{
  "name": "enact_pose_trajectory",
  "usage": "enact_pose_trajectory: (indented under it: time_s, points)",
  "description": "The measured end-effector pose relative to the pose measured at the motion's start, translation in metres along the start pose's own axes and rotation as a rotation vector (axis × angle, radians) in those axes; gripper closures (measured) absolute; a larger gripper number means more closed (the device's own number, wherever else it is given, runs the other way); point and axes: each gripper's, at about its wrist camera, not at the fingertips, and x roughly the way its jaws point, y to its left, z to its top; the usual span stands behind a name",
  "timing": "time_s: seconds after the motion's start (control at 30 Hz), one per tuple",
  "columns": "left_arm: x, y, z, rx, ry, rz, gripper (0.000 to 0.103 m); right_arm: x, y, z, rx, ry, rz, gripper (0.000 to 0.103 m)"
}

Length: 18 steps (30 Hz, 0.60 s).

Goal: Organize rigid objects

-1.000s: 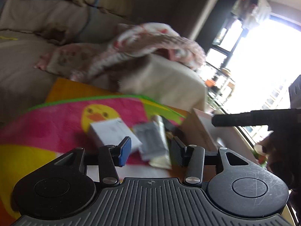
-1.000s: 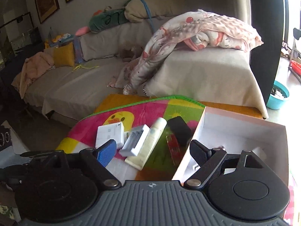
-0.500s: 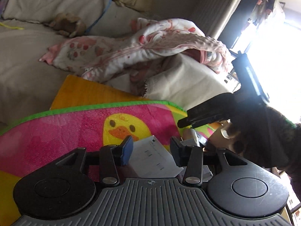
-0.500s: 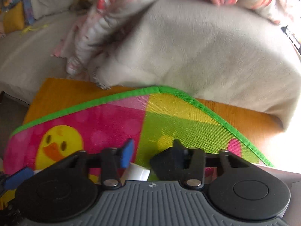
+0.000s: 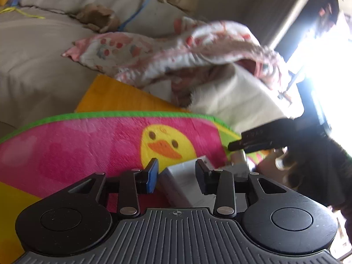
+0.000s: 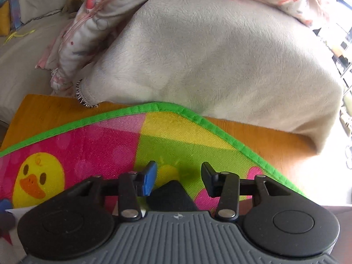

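In the left wrist view my left gripper point(image 5: 177, 172) is open, its fingers on either side of a white box point(image 5: 182, 180) lying on the colourful duck mat point(image 5: 88, 149). The fingers do not press on it. In the right wrist view my right gripper point(image 6: 177, 177) is open above a black object point(image 6: 171, 195) lying on the mat point(image 6: 176, 138), the object between and below the fingers. The right gripper also shows in the left wrist view point(image 5: 264, 142) as a dark shape to the right, with a pale tube point(image 5: 238, 157) just beneath it.
A sofa with a beige blanket point(image 6: 209, 61) and a patterned white-pink blanket point(image 5: 176, 50) lies right behind the mat. The orange table top point(image 6: 55, 107) shows past the mat's green edge. A white box corner point(image 6: 338, 209) is at the right.
Both grippers have dropped low over the mat. The right gripper's jaws have widened and now sit over the black object. The left gripper has settled around the white box.
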Motion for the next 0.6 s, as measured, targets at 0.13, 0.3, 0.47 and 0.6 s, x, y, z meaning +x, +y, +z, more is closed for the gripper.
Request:
enact_pose_trajectory:
  time_s: [0.13, 0.3, 0.47, 0.6]
  points:
    - [0.002, -0.006, -0.006, 0.024, 0.034, -0.062, 0.063, -0.014, 0.008, -0.022, -0.063, 0.015, 0.039, 0.064]
    - [-0.015, -0.011, -0.025, 0.065, 0.076, -0.117, 0.063, -0.041, 0.016, -0.065, -0.084, 0.040, 0.091, 0.066]
    - [-0.049, -0.014, -0.053, 0.056, 0.119, -0.154, 0.064, -0.080, 0.027, -0.124, -0.177, 0.045, 0.174, 0.066]
    - [-0.070, -0.018, -0.074, 0.009, 0.128, -0.161, 0.064, -0.102, 0.023, -0.169, -0.199, 0.029, 0.249, 0.069]
